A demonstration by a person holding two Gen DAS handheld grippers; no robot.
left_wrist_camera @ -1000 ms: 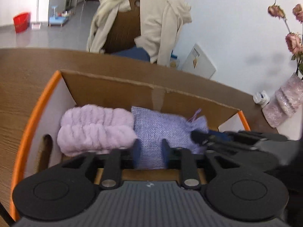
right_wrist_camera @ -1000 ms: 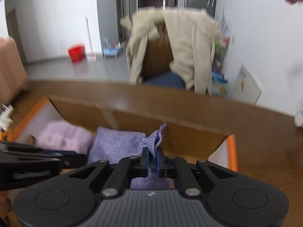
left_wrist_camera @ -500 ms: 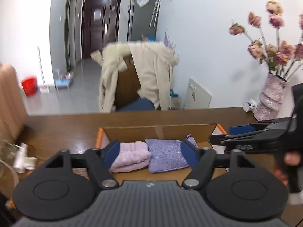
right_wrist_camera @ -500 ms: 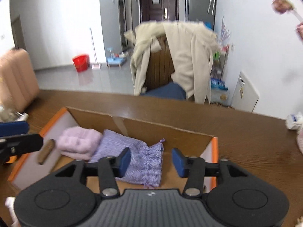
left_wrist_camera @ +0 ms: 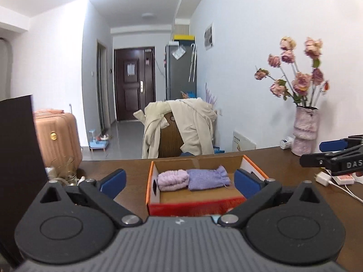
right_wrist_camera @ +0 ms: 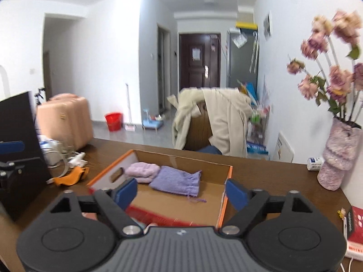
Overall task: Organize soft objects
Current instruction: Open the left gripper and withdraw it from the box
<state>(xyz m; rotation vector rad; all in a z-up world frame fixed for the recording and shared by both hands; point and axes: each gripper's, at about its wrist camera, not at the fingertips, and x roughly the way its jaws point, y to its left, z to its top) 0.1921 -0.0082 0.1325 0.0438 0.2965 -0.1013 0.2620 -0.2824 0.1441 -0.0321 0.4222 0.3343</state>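
While both tools hang clear of the cardboard box (left_wrist_camera: 254, 165), the left gripper (left_wrist_camera: 179, 181) has just been opening and stands spread with nothing between its pads; the right gripper (right_wrist_camera: 181, 191) likewise, jaws wide and empty. Inside the box, against the 12 o'clock wall, the pink fluffy roll (left_wrist_camera: 172, 179) lies touching the purple drawstring pouch (left_wrist_camera: 207, 179) at its 3 o'clock side. Box floor toward 6 o'clock is bare. Wooden table (right_wrist_camera: 272, 174) lies open at 3 o'clock as far as the vase (right_wrist_camera: 338, 156)
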